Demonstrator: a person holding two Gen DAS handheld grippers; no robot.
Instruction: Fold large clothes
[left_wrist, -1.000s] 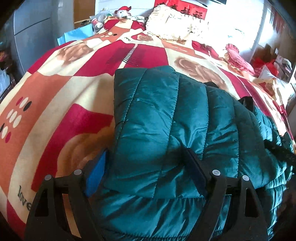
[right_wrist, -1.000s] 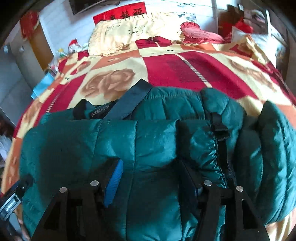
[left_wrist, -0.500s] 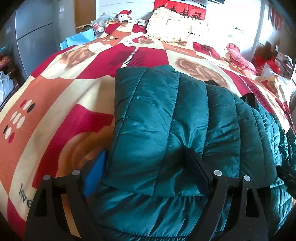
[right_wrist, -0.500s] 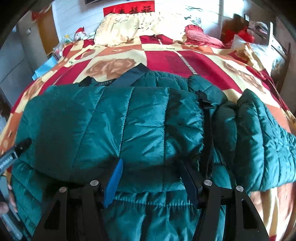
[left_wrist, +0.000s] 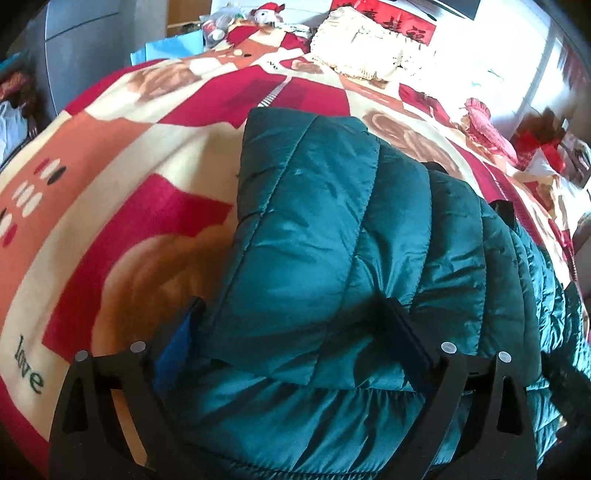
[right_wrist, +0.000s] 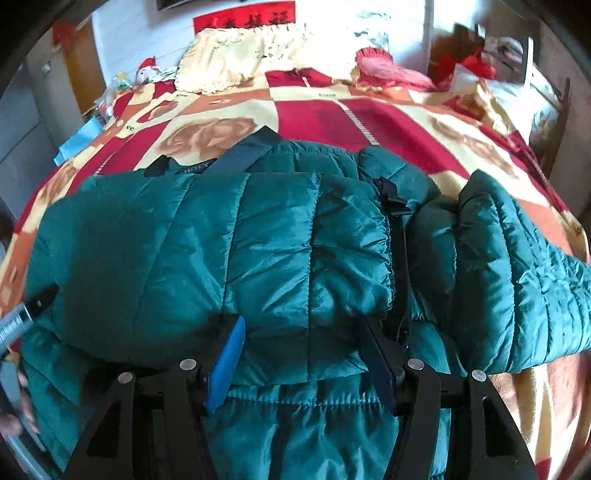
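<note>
A teal quilted puffer jacket (left_wrist: 332, 229) lies on the bed, with one sleeve folded across its body. My left gripper (left_wrist: 291, 339) is open, its fingers wide apart on either side of the folded sleeve's near edge. In the right wrist view the jacket (right_wrist: 258, 236) fills the middle, its navy collar lining (right_wrist: 243, 151) at the far side and the other sleeve (right_wrist: 495, 266) lying out to the right. My right gripper (right_wrist: 303, 347) is open, its fingers straddling the folded sleeve's cuff end.
A red, cream and orange rose-print blanket (left_wrist: 110, 192) covers the bed. A cream pillow (right_wrist: 243, 55) and a pink cushion (right_wrist: 391, 70) lie at the headboard. A grey cabinet (left_wrist: 81, 44) stands left. Red clutter (right_wrist: 476, 62) sits right.
Both grippers have drawn back slightly toward the near edge of the jacket. The folded sleeve has settled flatter across the jacket body. Both jaws stay open.
</note>
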